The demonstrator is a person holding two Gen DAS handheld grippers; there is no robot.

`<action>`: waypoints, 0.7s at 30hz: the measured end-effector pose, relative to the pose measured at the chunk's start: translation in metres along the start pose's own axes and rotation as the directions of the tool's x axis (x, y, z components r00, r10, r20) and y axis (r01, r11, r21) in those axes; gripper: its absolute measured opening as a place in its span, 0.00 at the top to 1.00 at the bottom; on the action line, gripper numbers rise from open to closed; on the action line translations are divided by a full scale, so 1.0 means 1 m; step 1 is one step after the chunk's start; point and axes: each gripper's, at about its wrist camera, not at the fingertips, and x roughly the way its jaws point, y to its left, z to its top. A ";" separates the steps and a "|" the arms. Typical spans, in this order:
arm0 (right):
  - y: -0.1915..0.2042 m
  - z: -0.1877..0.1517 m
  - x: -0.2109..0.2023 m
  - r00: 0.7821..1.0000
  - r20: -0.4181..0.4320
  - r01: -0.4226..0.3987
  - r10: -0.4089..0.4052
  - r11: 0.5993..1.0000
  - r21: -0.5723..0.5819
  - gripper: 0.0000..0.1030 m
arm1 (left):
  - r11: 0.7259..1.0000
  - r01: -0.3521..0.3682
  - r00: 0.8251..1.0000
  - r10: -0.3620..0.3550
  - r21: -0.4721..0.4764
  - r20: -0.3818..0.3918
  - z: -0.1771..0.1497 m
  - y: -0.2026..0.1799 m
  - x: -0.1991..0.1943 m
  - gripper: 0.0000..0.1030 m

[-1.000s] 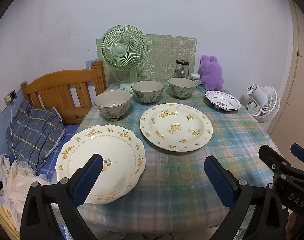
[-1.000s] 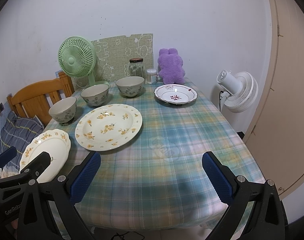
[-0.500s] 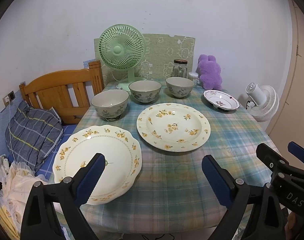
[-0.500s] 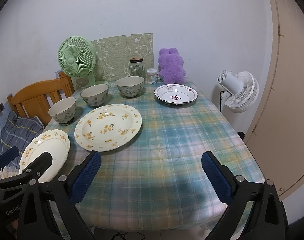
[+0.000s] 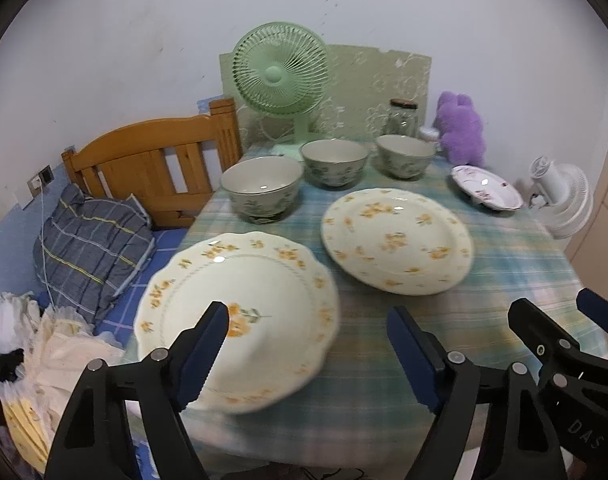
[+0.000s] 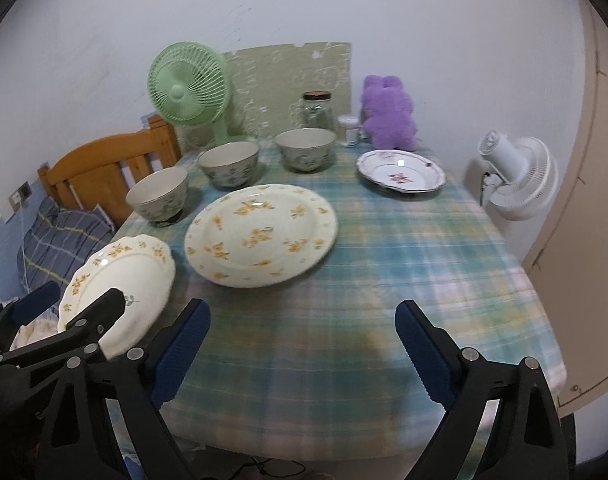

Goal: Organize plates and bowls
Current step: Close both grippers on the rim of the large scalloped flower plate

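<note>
1. Your table (image 6: 404,280) carries every dish spread out singly, so by my reading the sorting has barely begun: nothing is stacked yet.
2. The round floral plate (image 6: 260,234) lies mid-table, the scalloped plate (image 5: 240,316) at the near left corner, overhanging the edge, and the small white plate (image 6: 400,170) far right.
3. Three bowls (image 6: 228,164) stand in a row behind the plates, apart from one another.
4. Your left hand-held gripper (image 5: 308,344) has just been closing, yet its pads press on nothing; one finger hangs over the scalloped plate. Your right hand-held gripper (image 6: 302,340) stands wide and empty.
5. Only the left view shows the bedding (image 5: 92,244) beside the table; only the right view shows the small plate's centre motif sharply and the door on the right.
</note>
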 end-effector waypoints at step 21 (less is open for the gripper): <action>0.135 0.007 0.096 0.986 -0.162 0.052 -0.040 0.996 0.066 0.28 | 0.992 0.017 0.989 0.002 0.128 -0.150 0.022 0.108 0.106 0.29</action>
